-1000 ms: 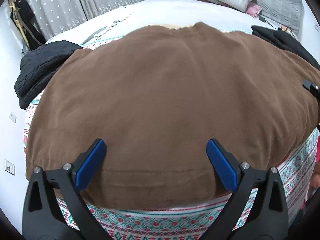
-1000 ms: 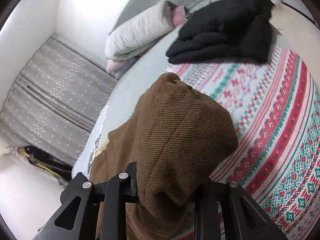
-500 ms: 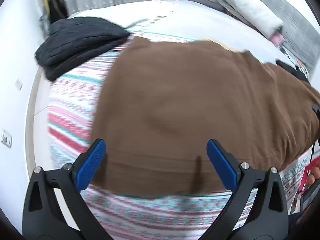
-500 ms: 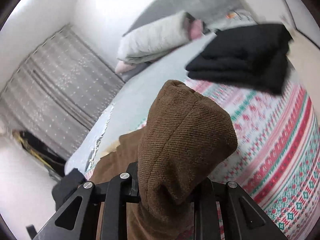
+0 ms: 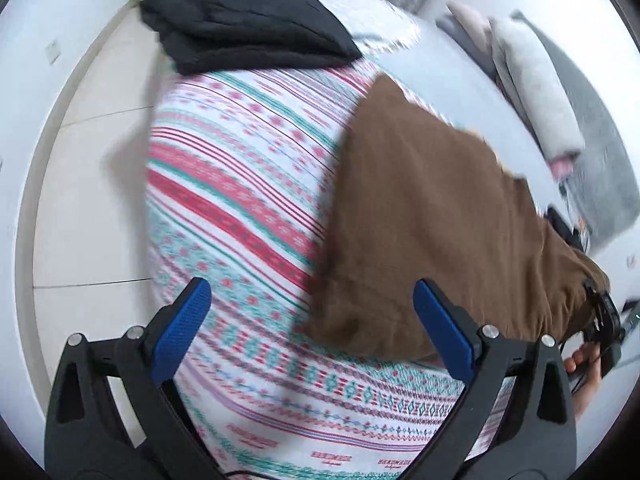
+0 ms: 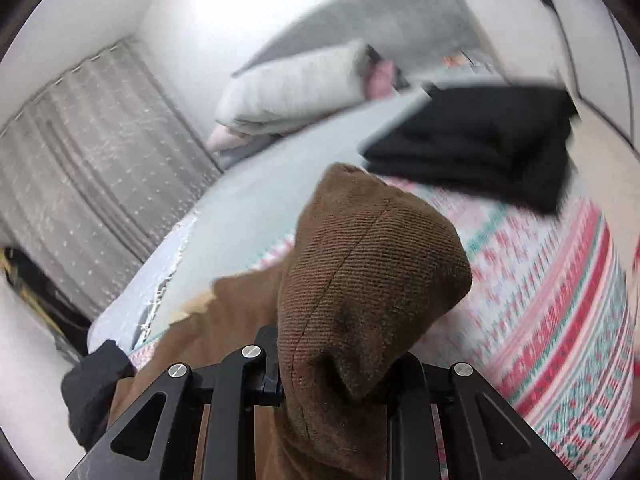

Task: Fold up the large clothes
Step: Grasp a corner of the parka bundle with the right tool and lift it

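A large brown garment [image 5: 432, 208] lies on a patterned red, green and white blanket [image 5: 240, 184] on the bed. My left gripper [image 5: 316, 328] is open and empty, hovering over the garment's near left corner, with its blue pads [image 5: 182, 330] apart. My right gripper [image 6: 332, 376] is shut on a bunched fold of the brown garment [image 6: 368, 264], which stands up over its jaws and hides the fingertips. The right gripper also shows at the far right of the left wrist view [image 5: 604, 320].
A folded black garment [image 5: 240, 20] lies at the blanket's far left; another black pile [image 6: 480, 140] lies ahead of the right gripper. Rolled grey bedding [image 6: 296, 88] and pillows sit by the headboard. Curtains [image 6: 88, 152] hang at the left. Floor tiles [image 5: 88, 200] lie left of the bed.
My left gripper has swung left, from over the middle of the brown garment to its left edge, still open. The right gripper keeps its hold on the fold and has shifted slightly.
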The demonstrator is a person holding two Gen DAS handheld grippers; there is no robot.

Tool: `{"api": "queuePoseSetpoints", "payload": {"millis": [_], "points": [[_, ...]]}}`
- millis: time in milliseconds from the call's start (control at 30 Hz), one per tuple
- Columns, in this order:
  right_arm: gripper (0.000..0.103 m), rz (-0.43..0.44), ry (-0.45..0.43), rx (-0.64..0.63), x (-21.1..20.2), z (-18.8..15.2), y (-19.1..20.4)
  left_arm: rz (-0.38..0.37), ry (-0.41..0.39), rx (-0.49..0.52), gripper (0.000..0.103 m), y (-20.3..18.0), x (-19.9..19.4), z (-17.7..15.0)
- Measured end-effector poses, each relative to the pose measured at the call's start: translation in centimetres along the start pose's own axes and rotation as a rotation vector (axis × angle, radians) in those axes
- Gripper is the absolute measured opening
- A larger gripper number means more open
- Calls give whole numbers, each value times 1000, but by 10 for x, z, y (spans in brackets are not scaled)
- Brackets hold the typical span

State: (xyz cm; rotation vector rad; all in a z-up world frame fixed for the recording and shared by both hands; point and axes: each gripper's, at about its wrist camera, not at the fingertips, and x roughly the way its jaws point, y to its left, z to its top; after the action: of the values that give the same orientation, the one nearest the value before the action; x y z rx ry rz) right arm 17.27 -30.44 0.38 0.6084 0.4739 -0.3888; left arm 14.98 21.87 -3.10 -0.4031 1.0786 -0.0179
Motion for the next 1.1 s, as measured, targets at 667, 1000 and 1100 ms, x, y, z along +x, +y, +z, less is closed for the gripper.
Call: {"api": "queuePoseSetpoints", "payload": {"millis": [667,1000,1100], "points": [[22,381,-212,-1739,-72,-363,257,-101,7,-264,101,76,-8,24],[41,410,-94,-1717,-95,-336,245,-148,33,-192,101,55,5,25],[56,572,82,-1587,-114,-299,238,-154,15,-164,101,47,4,25]]}}
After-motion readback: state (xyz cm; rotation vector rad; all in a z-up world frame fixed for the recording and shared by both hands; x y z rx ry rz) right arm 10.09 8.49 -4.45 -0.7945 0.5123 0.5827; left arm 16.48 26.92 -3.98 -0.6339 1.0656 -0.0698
